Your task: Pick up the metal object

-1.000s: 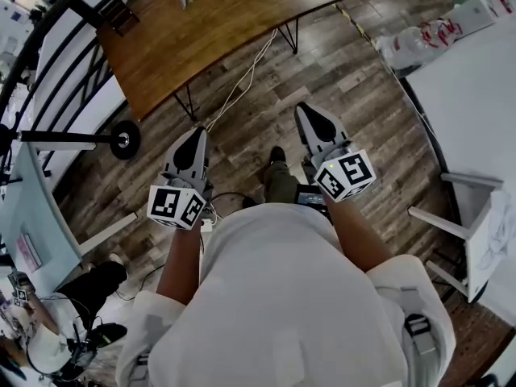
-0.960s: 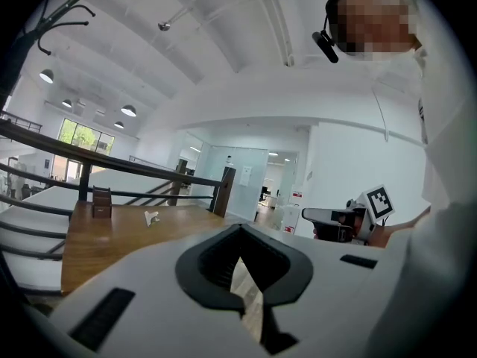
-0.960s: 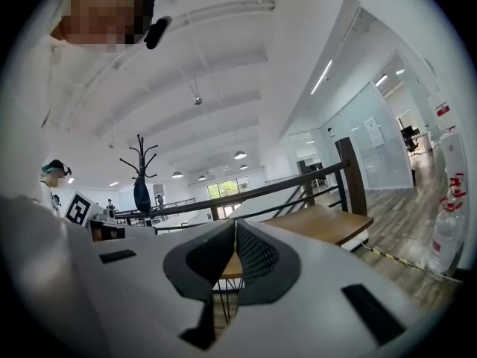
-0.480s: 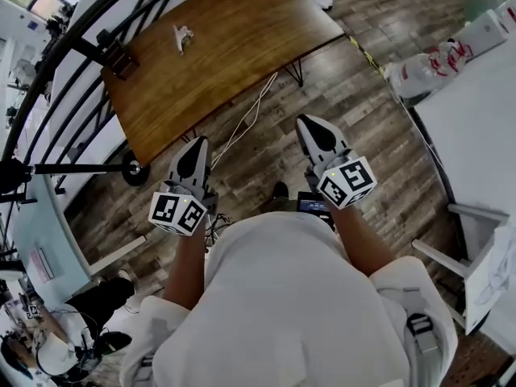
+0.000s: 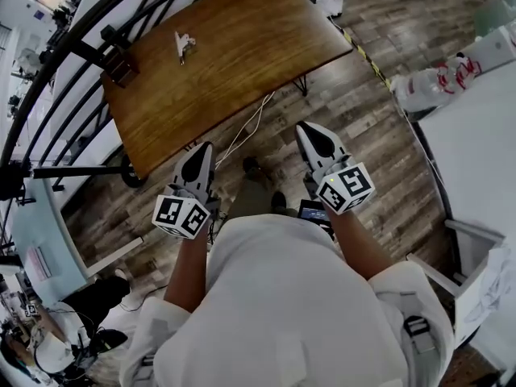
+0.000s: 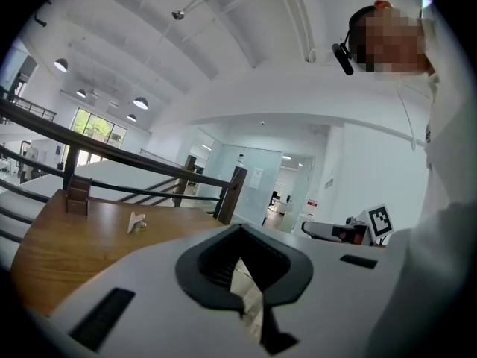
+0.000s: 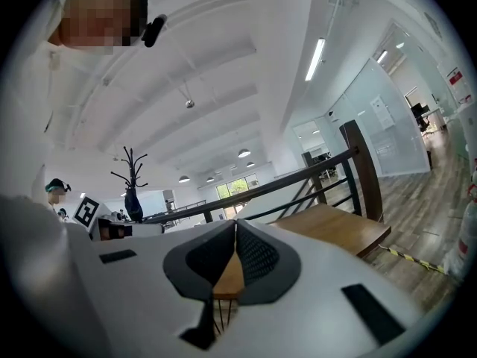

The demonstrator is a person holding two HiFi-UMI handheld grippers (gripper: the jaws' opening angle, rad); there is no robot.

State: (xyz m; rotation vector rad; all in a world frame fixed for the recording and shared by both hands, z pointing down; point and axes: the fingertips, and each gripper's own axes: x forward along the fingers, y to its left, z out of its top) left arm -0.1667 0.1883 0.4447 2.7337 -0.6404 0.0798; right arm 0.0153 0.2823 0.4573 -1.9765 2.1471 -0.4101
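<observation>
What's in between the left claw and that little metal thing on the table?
Just bare wooden table. The head view shows only plain wood from the left claw, which is shut, up to the metal object.

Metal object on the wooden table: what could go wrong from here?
1. The left gripper and right gripper are both shut and empty; arriving like that would likely just push the small metal object along the wooden table.
2. It lies towards the table's far edge, well beyond both grippers, so the reach is long.
3. A white cable trails over the floor by the table's legs and might catch a foot.
</observation>
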